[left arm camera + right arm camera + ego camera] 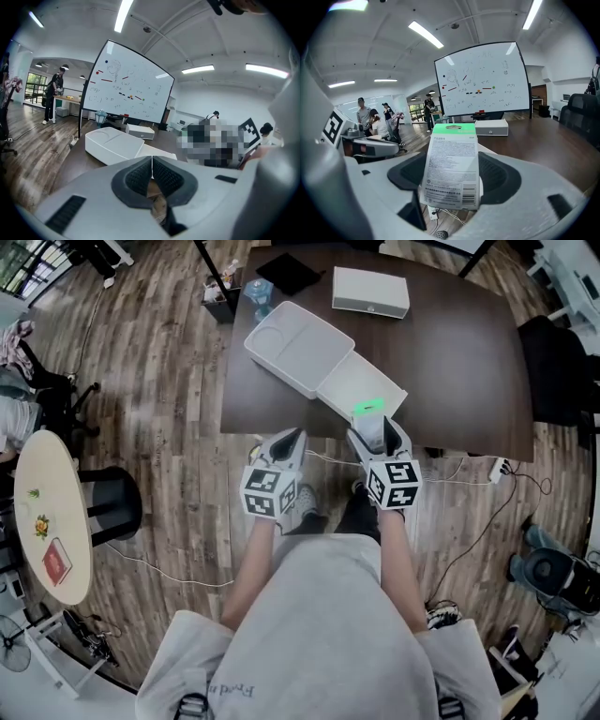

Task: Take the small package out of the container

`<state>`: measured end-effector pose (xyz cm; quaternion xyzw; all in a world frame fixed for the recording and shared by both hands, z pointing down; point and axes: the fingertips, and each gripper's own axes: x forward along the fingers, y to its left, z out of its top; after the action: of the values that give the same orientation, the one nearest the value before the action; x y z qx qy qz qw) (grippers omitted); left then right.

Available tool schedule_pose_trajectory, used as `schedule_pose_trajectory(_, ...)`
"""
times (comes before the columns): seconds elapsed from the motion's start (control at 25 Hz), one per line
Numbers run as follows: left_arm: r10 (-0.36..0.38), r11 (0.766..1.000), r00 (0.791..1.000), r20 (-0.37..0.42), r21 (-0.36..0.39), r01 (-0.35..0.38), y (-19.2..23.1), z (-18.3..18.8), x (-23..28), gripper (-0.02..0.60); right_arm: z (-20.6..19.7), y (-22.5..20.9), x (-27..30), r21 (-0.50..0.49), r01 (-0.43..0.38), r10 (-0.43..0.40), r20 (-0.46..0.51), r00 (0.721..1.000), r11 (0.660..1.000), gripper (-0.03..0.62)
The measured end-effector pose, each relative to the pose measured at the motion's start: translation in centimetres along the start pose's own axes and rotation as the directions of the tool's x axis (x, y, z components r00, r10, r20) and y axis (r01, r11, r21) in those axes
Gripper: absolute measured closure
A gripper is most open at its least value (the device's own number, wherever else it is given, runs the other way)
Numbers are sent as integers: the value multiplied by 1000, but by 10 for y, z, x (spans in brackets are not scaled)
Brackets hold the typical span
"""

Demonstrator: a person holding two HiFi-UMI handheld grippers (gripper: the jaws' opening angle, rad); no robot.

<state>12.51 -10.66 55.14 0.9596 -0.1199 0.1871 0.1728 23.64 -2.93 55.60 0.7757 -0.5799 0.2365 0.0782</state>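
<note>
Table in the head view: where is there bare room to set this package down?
Widest bare patch: the table right of the open container, between the white box and the near edge. The left half is crowded by the container.

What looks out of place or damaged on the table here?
Nothing is spilled or damaged. The open white container lies askew to the table edge, and the right claw grips the small package.

I see the open white container [302,352] blocking the near edge of the table [469,371], a white box [370,291] behind it, and free room to the right
</note>
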Motion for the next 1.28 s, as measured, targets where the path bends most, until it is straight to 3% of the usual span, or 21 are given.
schedule_pose_trajectory(0.48,-25,999,1000,4,36,24,-27,12,20,575,-9,-1,-3,-47,-48,47,-28,999,998,244)
schedule_pose_trajectory(0.92,-46,998,999,2,36,46,-41,0,15,575,-6,-4,-15,-10,-45,45,14,999,999,244)
schedule_pose_trajectory(1.12,-107,991,994,18,85,105,-55,-10,13,577,-19,-3,-22,24,-34,34,24,999,999,244)
schedule_pose_trajectory(1.28,-86,989,996,11,118,84,-48,-11,6,577,-21,5,-19,19,-45,45,30,999,999,244)
